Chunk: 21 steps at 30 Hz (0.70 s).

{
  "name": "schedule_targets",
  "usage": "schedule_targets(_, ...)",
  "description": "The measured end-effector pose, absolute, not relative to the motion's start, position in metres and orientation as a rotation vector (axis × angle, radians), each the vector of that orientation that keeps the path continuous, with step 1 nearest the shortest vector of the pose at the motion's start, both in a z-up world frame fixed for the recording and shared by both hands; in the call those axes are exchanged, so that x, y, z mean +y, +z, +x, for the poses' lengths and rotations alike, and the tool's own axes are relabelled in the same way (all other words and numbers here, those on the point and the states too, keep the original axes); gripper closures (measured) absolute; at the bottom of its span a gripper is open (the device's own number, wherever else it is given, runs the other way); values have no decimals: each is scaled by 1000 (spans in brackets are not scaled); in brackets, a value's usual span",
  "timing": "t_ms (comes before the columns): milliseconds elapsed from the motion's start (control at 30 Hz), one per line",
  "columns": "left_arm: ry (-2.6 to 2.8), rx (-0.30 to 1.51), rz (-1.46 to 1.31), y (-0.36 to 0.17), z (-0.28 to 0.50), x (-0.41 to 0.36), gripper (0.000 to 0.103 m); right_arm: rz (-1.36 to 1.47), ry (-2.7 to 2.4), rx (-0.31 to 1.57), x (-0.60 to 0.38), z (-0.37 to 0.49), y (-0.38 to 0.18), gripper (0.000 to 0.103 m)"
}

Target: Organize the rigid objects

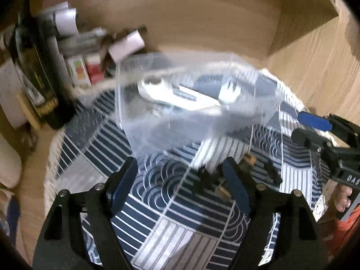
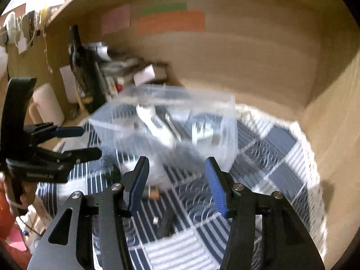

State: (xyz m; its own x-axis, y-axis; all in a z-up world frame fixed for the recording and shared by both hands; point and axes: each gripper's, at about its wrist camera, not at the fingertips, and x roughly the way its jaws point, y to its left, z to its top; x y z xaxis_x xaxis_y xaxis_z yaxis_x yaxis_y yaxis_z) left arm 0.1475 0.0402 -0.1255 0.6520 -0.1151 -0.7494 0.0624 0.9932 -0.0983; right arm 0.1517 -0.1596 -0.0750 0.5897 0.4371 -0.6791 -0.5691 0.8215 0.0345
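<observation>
While both the left gripper and right gripper hang spread and empty, small parts beside the clear box await pickup; next, pinch one.

Left gripper: jaws spread wide, nothing between the blue pads; fingers point forward and down. Right gripper: jaws likewise apart, pads bare, clasping nothing; each tool shows at the other view's edge, held by a hand on its grip.
</observation>
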Motion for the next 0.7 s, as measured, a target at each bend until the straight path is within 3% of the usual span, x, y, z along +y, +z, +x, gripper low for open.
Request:
schedule_targets(133,-121,897,-40,-141,147,35,32,-209,595,808,-161,147,-100,55)
schedule_targets(267,-142,929,-15,-149,150,28,45,-230,608,873,-156,144,-120,55)
schedule_targets(467,-175,950,15,-157,162,16,48,-248,624,931,-150,146,-137,55)
schedule_targets(533,-191,952,11,-160,165,14,57,-256,610,923,-149,146,-139,59)
schedule_targets(600,-202,945,18,-161,168,11,69,-259,603,918,-150,145,-138,75)
schedule_targets(633,-210,940,22,-160,168,10,74,-253,606,920,-151,145,-138,78)
schedule_targets(700,-224,937,23,-161,168,9,93,-234,609,920,-153,145,-137,79)
